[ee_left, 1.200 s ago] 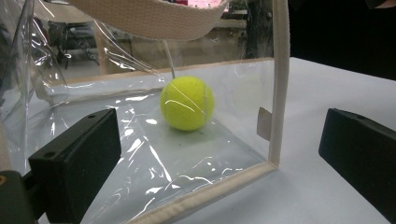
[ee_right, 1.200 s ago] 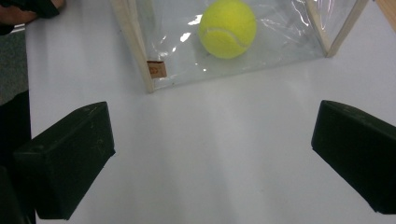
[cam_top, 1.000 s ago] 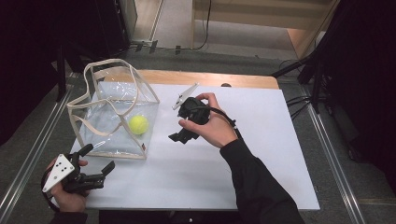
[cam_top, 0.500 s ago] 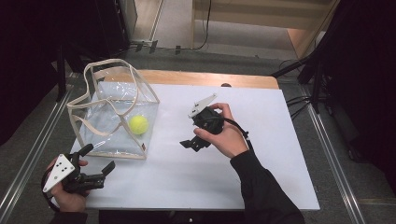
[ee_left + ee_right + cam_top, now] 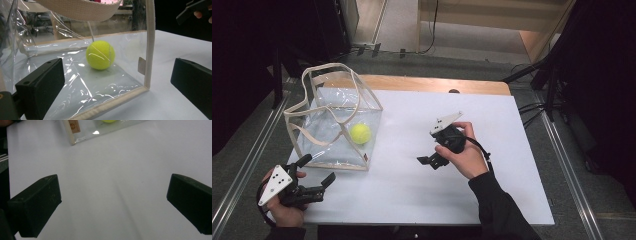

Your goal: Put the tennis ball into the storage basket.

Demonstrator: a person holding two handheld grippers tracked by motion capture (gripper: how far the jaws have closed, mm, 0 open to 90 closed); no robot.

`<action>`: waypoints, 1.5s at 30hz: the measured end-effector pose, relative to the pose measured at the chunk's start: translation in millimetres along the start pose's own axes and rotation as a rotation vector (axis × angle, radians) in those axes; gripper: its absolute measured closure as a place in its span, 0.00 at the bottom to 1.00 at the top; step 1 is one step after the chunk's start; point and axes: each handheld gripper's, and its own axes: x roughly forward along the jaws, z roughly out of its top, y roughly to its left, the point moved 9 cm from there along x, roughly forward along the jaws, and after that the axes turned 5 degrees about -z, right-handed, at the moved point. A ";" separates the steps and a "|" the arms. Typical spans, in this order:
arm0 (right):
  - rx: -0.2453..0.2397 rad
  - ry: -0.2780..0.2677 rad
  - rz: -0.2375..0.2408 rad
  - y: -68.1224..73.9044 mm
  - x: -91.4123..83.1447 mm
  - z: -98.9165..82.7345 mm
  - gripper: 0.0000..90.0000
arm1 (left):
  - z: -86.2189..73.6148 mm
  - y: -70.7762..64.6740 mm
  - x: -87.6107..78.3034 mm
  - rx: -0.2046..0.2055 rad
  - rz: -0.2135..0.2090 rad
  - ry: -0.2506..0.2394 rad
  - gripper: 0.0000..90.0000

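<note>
Black blocky grippers [image 5: 317, 175], grey dotted plates [image 5: 274, 183], dark sleeve [image 5: 499, 210]

small bag tag [image 5: 74, 127], print unreadable

Yellow-green tennis ball [image 5: 360, 133] — clear bag [image 5: 323, 145], cream trim — white table [image 5: 492, 130]

A lab-style recording bay
White tabletop [image 5: 512, 150] with a wooden far edge, metal floor rails [image 5: 569, 165], trailing cables [image 5: 532, 107], black curtains [image 5: 607, 75] along both sides
</note>
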 end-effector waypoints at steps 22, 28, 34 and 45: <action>0.102 -0.077 -0.046 -17.0 -21.6 -44.6 0.00 | -0.4 0.3 0.3 0.006 0.002 0.005 0.00; 0.118 -0.099 -0.058 -21.2 -30.0 -58.5 0.00 | -0.4 0.2 0.7 0.009 0.004 0.007 0.00; 0.141 -0.123 -0.074 -26.1 -40.7 -71.1 0.00 | -0.8 0.2 0.9 0.011 0.007 0.011 0.00; 0.177 -0.158 -0.113 -34.7 -55.9 -98.3 0.00 | -1.2 0.3 0.9 0.018 0.012 0.017 0.00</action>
